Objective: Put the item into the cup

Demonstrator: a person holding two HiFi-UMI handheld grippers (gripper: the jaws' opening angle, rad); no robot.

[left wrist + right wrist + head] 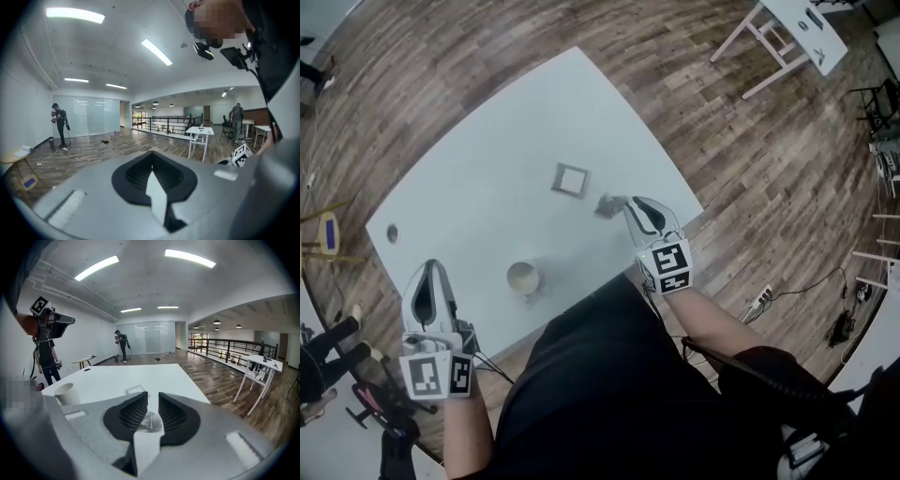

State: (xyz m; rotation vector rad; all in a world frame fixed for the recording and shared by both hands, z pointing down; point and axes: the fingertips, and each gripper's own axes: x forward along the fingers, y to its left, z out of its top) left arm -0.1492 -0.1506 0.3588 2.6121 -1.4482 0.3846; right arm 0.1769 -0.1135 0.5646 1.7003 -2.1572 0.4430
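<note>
A pale cup [523,278] stands upright near the front edge of the white table [487,169]; the right gripper view has the cup [65,393] at its left. A small clear crumpled item [605,206] lies on the table at the tip of my right gripper [628,202]. Seen from the right gripper [153,397], the jaws stand apart with the item [149,420] low in the gap, and the pads do not press on it. My left gripper [431,265] hovers at the table's front left edge. In its own view the left gripper [151,153] is shut and holds nothing.
A flat square frame-like piece [570,179] lies mid-table, just beyond the item. A small round disc [392,233] sits near the left corner. A stool [328,234] stands left of the table, a white desk [787,33] far right, and a power strip [759,298] lies on the floor.
</note>
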